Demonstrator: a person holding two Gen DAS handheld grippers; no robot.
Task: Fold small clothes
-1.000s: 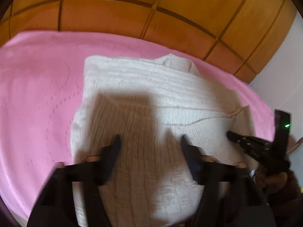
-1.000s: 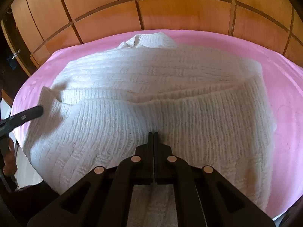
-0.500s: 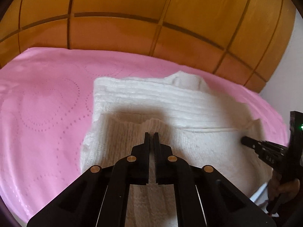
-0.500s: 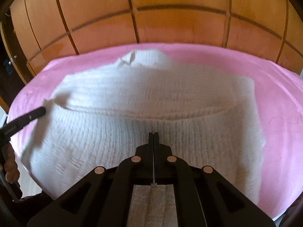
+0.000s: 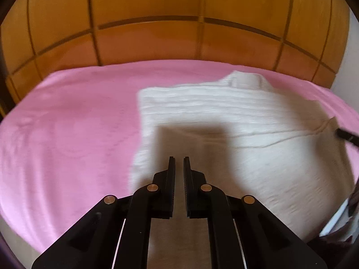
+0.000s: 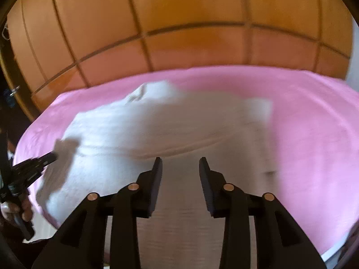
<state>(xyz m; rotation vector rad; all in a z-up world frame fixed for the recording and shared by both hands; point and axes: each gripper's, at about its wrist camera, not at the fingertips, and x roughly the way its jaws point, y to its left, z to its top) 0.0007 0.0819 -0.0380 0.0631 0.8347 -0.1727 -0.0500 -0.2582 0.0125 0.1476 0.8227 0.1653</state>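
While the white knit sweater (image 5: 258, 148) lies spread on the pink bedspread (image 5: 67, 134) before a wooden headboard (image 5: 157, 33), the two grippers hang over its near half. The left gripper (image 5: 178, 163) has its jaws nearly together with only a narrow slit between them and no cloth visibly caught there. The right gripper (image 6: 180, 165) has just been opening; its jaws stand apart with nothing between them, which suggests a fold freshly laid down and let go. A horizontal crease runs across the sweater's middle, where the lower part appears doubled up over the body. The ribbed collar (image 5: 246, 81) points toward the headboard. Motion blur softens the knit texture in both views.
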